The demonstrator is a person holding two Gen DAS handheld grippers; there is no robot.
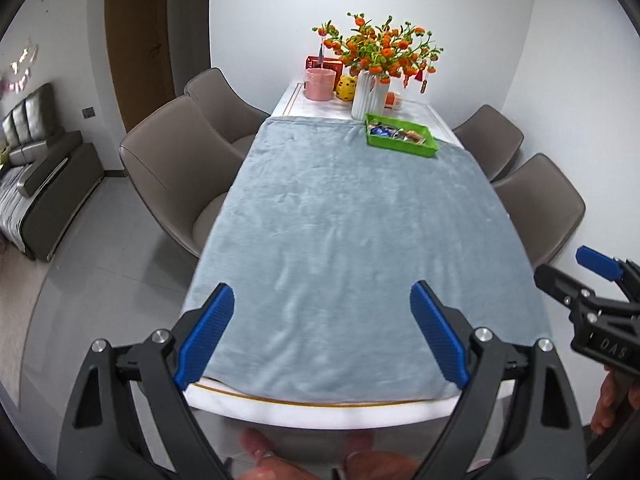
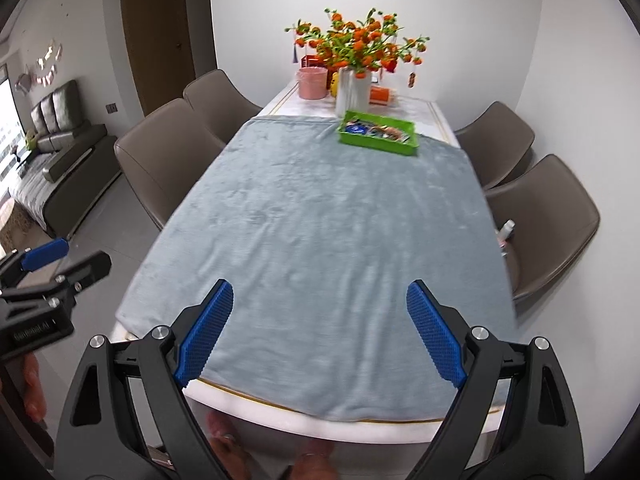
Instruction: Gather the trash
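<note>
A green tray (image 1: 400, 145) holding several wrappers and small packets sits at the far end of the grey-blue cloth (image 1: 340, 240); it also shows in the right wrist view (image 2: 378, 142). A pink bin (image 1: 319, 85) stands behind it on the bare white table; it shows in the right wrist view too (image 2: 312, 83). My left gripper (image 1: 322, 336) is open and empty over the near table edge. My right gripper (image 2: 320, 334) is open and empty over the same edge. Each gripper shows in the other's view, the right (image 1: 600, 276) and the left (image 2: 52, 264).
A white vase of orange flowers (image 1: 370, 96), a yellow toy (image 1: 346, 88) and a red box (image 1: 324, 65) stand at the far end. Two brown chairs (image 1: 176, 168) line the left side, two (image 1: 540, 204) the right. A small bottle (image 2: 506, 232) lies on a right chair. A sofa (image 1: 40, 176) stands far left.
</note>
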